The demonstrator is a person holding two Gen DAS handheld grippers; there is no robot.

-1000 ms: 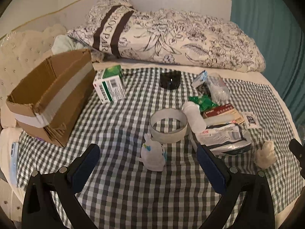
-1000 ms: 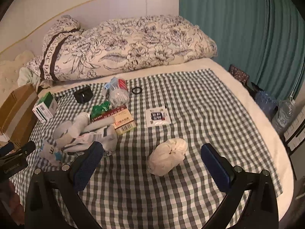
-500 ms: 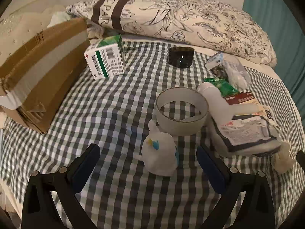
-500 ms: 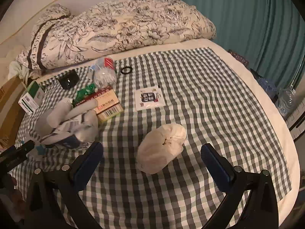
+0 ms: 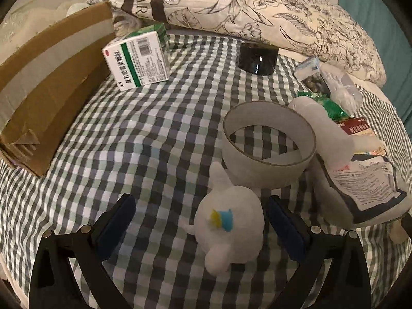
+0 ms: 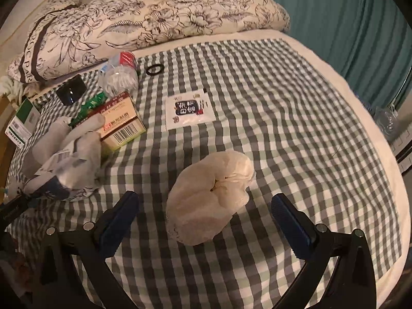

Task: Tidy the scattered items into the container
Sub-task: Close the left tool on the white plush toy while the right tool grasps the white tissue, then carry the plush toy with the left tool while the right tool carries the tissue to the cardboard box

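A white plush toy [image 5: 229,226] with a yellow and blue mark lies on the checked cloth, between the fingers of my open left gripper [image 5: 199,221], nearer the right finger. Just beyond it sits a tape roll [image 5: 267,152]. The cardboard box [image 5: 49,82] stands open at the far left. In the right wrist view a cream cloth bundle [image 6: 211,200] rests between the spread fingers of my open right gripper [image 6: 206,217], untouched. Scattered further off are a green-and-white medicine box [image 5: 139,59], a red-and-cream carton [image 6: 121,121] and a white sachet [image 6: 189,112].
A dark glass jar [image 5: 257,59], a clear plastic bottle [image 6: 121,74], a green packet [image 5: 329,105], a white sock pack [image 5: 360,180] and a black ring [image 6: 154,69] lie on the cloth. A flowered duvet [image 6: 180,13] lines the back. The bed edge and teal curtain [image 6: 360,25] are at right.
Both grippers have moved forward and down. The plush toy now sits between the left fingers, and the cloth bundle between the right fingers. Both stay open.
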